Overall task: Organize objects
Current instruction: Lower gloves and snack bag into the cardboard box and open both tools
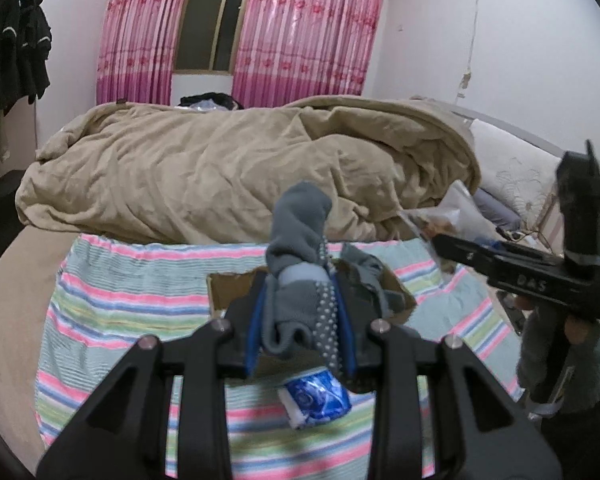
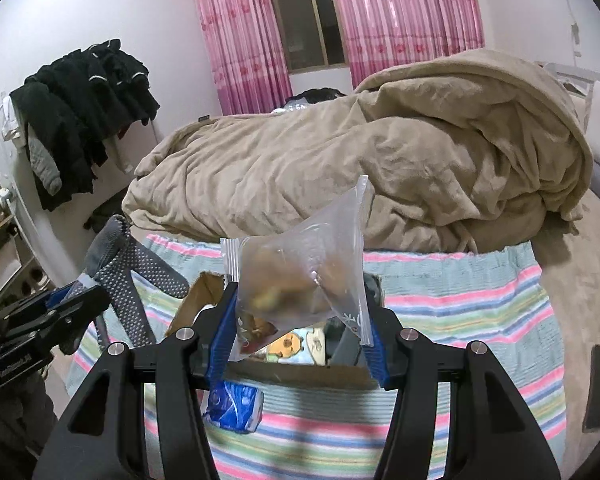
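Above the cardboard box [image 2: 276, 374], the left gripper [image 1: 300, 312] has its fingers clenched on a soft, limp grey sock [image 1: 300, 216]. The right gripper [image 2: 300, 328] pinches a light, crinkly, likely slippery snack bag [image 2: 300, 276] by its lower edge.

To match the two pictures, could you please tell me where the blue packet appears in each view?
Left wrist view: the blue packet lies bottom centre on the striped cloth, just below the left tongs.
Right wrist view: bottom, left of centre, under the right tongs.
Shared landmark: the cardboard box just beyond it.
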Motion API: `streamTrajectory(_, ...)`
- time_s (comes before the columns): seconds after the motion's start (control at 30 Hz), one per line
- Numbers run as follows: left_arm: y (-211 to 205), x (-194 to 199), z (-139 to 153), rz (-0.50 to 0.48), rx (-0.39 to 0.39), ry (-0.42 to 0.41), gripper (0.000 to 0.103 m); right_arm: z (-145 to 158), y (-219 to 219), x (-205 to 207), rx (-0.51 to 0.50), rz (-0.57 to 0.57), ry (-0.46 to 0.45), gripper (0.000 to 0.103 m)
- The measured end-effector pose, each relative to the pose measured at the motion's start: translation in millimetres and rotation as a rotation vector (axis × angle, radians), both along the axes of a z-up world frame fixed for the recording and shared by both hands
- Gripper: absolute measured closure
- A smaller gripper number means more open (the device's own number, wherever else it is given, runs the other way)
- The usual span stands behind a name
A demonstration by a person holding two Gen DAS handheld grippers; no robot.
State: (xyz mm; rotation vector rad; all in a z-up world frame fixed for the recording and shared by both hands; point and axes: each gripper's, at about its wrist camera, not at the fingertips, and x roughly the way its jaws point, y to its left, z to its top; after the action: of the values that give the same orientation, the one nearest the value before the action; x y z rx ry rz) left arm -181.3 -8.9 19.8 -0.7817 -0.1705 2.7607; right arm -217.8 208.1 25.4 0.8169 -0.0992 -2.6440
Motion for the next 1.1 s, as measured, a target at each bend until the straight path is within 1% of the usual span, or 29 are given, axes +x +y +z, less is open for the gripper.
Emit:
streamTrajectory(0.17, -1.8, -23.0, -6.5, 0.011, -0.001, -0.008, 0.071, -0.3, -10.3, -13.2, 0.038, -0.012, 0.024, 0.045)
streamTrajectory(0.23, -2.0, -32.7, -12.4, 0.026, -0.011, -0.009, 0.071, -5.0, -12.8, -19.2, 0.049, -0.017, 0.026, 0.045)
streamTrajectory(0.27, -0.9, -39.3, -17.7, 0.036, -0.032, -0.02, 0.071, -8.4, -14.2, -22.9, 0.052, -0.017, 0.024, 0.045)
streamTrajectory(0.4, -0.3, -56.9, -31.7, 0.048, -0.046, -0.044, 0.071, -22.0, -18.5, -39.7, 0.067, -0.023, 0.015, 0.045)
streamTrajectory(0.53, -5.3, -72.3, -44.8, 0.05, -0.025, -0.062, 0.071, -36.2, -19.7, -58.8, 0.049, -0.026, -0.026, 0.045)
streamTrajectory(0.6, -8.0, -83.1, -55.7, 0.052, -0.013, -0.103, 0.071, -45.0, -23.5, -67.1, 0.054, -0.028, -0.05, 0.045)
streamTrajectory(0.63, -8.8, -86.8, -59.3, 0.052, -0.007, -0.108, 0.071, -48.9, -26.1, -70.2, 0.057, -0.023, -0.057, 0.045)
streamTrajectory(0.67, -9.5, -90.7, -63.9, 0.064, -0.014, -0.111, 0.071, -52.2, -28.7, -72.9, 0.059, -0.019, -0.059, 0.045)
streamTrajectory(0.7, -10.0, -95.7, -69.9, 0.073, -0.023, -0.131, 0.071, -56.0, -30.9, -76.0, 0.062, -0.017, -0.062, 0.045)
streamTrajectory(0.77, -10.5, -103.7, -79.0, 0.06, -0.011, -0.159, 0.071, -66.0, -37.1, -84.6, 0.069, -0.015, -0.097, 0.045)
streamTrajectory(0.83, -8.9, -109.6, -87.1, 0.07, -0.034, -0.168, 0.071, -75.9, -42.2, -91.9, 0.069, -0.01, -0.112, 0.045)
streamTrajectory(0.9, -8.2, -116.8, -94.8, 0.051, -0.024, -0.209, 0.071, -87.2, -46.1, -98.6, 0.085, -0.015, -0.15, 0.045)
streamTrajectory(1.0, -4.9, -121.5, -103.0, 0.05, -0.039, -0.223, 0.071, -100.9, -49.3, -104.8, 0.099, -0.014, -0.183, 0.045)
streamTrajectory(1.1, -6.4, -128.4, -118.3, 0.053, -0.034, -0.271, 0.07, -116.6, -51.0, -110.0, 0.109, -0.021, -0.222, 0.045)
